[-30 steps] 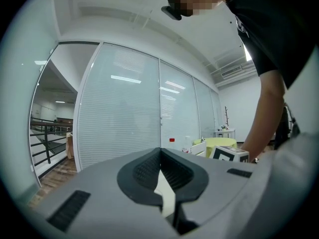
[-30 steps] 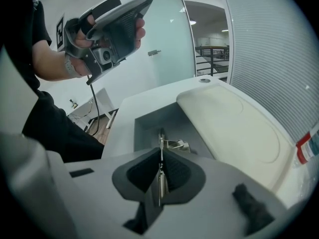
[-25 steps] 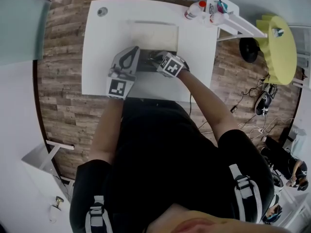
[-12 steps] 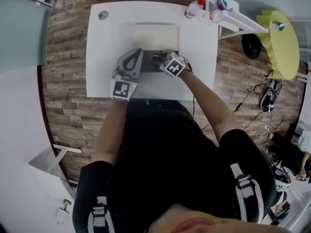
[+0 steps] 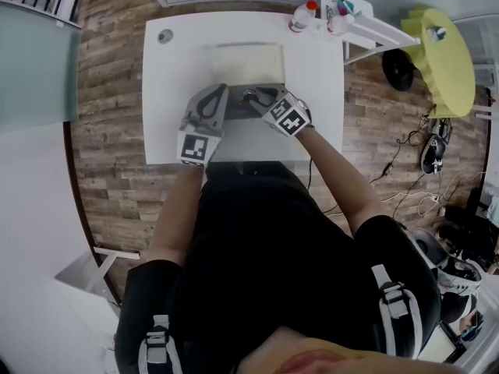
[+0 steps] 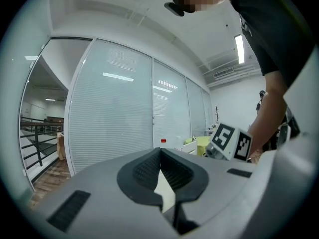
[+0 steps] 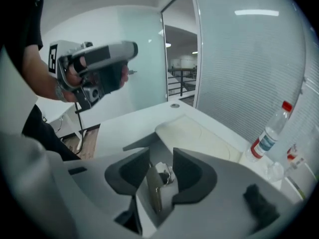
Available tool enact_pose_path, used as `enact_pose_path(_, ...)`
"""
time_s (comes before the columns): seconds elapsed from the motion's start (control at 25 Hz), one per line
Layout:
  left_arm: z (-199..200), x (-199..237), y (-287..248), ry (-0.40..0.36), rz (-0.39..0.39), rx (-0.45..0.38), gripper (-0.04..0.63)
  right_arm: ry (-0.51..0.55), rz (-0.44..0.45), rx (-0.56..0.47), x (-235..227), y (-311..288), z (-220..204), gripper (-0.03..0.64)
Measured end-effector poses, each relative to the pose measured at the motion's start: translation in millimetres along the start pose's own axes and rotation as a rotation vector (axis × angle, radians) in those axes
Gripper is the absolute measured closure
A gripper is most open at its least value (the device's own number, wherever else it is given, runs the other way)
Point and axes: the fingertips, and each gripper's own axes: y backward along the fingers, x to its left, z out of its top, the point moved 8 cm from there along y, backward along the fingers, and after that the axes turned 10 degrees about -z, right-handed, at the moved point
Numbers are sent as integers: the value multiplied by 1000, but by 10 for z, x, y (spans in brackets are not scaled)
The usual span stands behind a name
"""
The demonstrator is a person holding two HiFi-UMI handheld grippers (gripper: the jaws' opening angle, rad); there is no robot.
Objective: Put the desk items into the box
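- While the right claw [image 7: 160,156] is narrowed onto a thin grey panel [image 7: 154,190] standing edge-on between its pads, a small metal piece [image 7: 166,172] sits pinched beside that panel. I read this as a firm hold, though I cannot tell what the metal piece is.
- Closed with its tips meeting, the left claw [image 6: 160,153] has a pale sliver [image 6: 167,193] caught between the pads. It points up and away from the table, so its own view shows nothing of the surface.
- From above, both claws meet on the panel, which sits near the middle of the table [image 5: 168,92], closer to the near edge.
- Beyond them a cream tray [image 5: 245,59] lies flat at the middle of the far edge. It may be the box, but I cannot say for sure.
- At the far right corner a bottle [image 5: 300,18] stands well apart from the claws.
- Risk: two claws on one thin thing can pull against each other, and an uneven lift would bend or twist the panel.
- Risk: the edge-on grip is slim, so a tilt may let the panel slide out and the metal piece drop loose.
- Risk: a wide swing toward the far right corner could knock the bottle over.
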Motion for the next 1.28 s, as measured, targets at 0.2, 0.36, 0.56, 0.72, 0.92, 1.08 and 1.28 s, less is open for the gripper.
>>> enact_pose_path(0.2,125,9,101,-10,-40,-3,583,-48,-66,-202,117,436,462,472)
enact_pose_path(0.36,298,1,155,-20,-86,-9,583,-104,-115,-368,152,827,778,513)
enact_pose_path(0.56,468,-42,228,-18,-161,-30,583,-130,-159,-556,230,1269,1026,573)
enact_pose_path(0.72,654,-101,333,-17,-219,-64,583,-113,-194,-641,385,1517,1163,600)
enact_pose_path(0.92,796,-127,291,-6,-270,-93,583,-104,-208,-687,401,1619,1227,601)
enact_pose_path(1.08,827,-125,242,-20,-284,-101,583,-114,-218,-691,379,1646,1226,601)
enact_pose_path(1.28,835,-168,218,-23,-307,-115,583,-130,-231,-698,371,1670,1189,601)
